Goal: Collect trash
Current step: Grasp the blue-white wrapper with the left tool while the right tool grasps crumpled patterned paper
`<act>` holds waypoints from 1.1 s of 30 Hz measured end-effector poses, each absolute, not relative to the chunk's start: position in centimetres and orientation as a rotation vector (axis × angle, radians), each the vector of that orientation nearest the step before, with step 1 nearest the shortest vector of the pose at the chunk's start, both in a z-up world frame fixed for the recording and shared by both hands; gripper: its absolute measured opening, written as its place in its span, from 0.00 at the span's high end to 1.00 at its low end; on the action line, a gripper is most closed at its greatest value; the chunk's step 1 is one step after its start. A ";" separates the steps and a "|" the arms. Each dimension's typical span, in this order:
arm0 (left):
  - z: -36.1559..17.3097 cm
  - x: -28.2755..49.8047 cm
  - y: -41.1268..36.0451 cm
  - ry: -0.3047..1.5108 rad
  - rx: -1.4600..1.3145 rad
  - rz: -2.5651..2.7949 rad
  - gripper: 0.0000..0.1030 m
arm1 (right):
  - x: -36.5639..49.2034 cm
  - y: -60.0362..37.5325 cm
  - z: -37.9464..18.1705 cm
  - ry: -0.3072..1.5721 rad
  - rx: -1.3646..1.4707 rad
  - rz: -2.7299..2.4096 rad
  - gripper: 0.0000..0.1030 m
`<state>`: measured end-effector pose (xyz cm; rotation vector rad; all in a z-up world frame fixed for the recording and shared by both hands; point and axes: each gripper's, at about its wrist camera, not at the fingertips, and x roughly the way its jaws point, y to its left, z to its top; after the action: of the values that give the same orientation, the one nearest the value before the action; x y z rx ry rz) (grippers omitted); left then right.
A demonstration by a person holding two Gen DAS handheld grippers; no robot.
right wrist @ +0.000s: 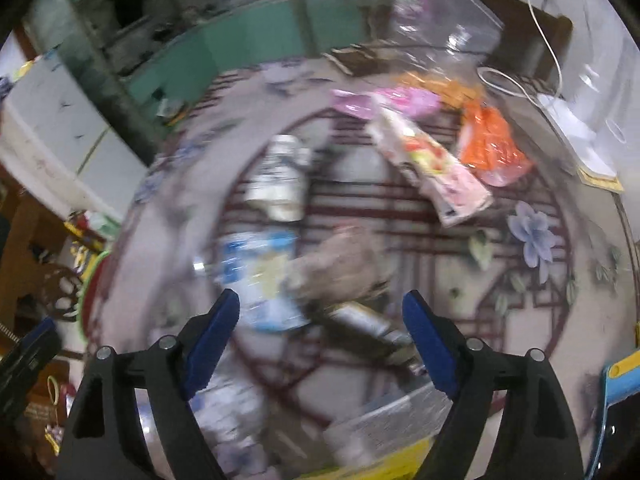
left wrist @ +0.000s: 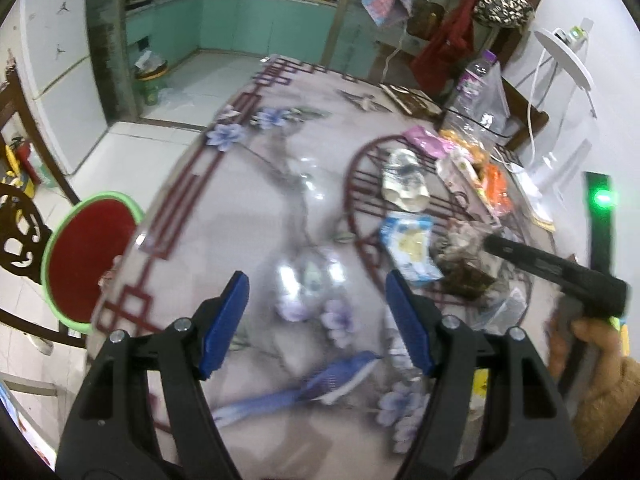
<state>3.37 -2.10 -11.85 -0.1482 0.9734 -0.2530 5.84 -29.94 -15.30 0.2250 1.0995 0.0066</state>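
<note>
Writing on the wrappers is too blurred to read in either view; trash lies in a cluster on the right half of the table [left wrist: 248, 184], inside its red ring pattern. The blue pouch [left wrist: 408, 246] lies flat, long axis near to far, with a white crushed pack [left wrist: 404, 180] just beyond it and an orange bag [right wrist: 490, 144] far right. Left gripper [left wrist: 318, 312] stands wide over bare table, holding nothing; right gripper [right wrist: 320, 330] is wide too, above the pouch and a grey tube [right wrist: 360, 320], pads apart from both.

Wrappers [left wrist: 410, 248] lie on the table [left wrist: 248, 208], stool [left wrist: 86, 256] at its left.
</note>
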 end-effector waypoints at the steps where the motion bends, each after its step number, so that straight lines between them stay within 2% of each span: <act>1: -11.8 3.5 -2.7 0.975 -0.144 -0.264 0.34 | 6.6 -30.5 -16.2 1.122 0.227 0.000 0.21; 7: -12.8 4.7 -7.0 1.009 -0.072 -0.342 0.34 | 9.2 -31.4 -20.1 1.196 0.264 0.028 0.23; 8: -13.1 5.0 -7.5 1.015 -0.064 -0.355 0.34 | 9.5 -31.6 -20.4 1.200 0.276 0.041 0.28; 9: -13.5 5.4 -8.0 1.021 -0.057 -0.368 0.34 | 9.7 -31.6 -20.5 1.202 0.280 0.052 0.41; 13: -15.1 7.6 -9.9 1.050 -0.045 -0.404 0.34 | 9.6 -32.1 -19.9 1.176 0.282 0.077 0.51; 18: -16.8 10.5 -12.6 1.064 -0.018 -0.472 0.31 | 8.0 -34.0 -16.8 1.085 0.326 0.065 0.51; 25: -19.7 13.4 -16.5 1.075 0.027 -0.525 0.26 | 7.0 -36.2 -16.5 1.073 0.370 0.007 0.48; 31: -22.4 14.4 -17.8 1.098 0.070 -0.515 0.27 | 7.4 -36.6 -17.6 1.095 0.374 -0.010 0.48; 33: -22.9 14.6 -17.8 1.104 0.080 -0.505 0.31 | 7.7 -36.6 -17.8 1.099 0.375 -0.010 0.48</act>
<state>14.56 -17.76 -22.94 0.0801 1.1044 -0.5055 7.69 -36.56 -17.82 0.3755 1.0987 -0.0100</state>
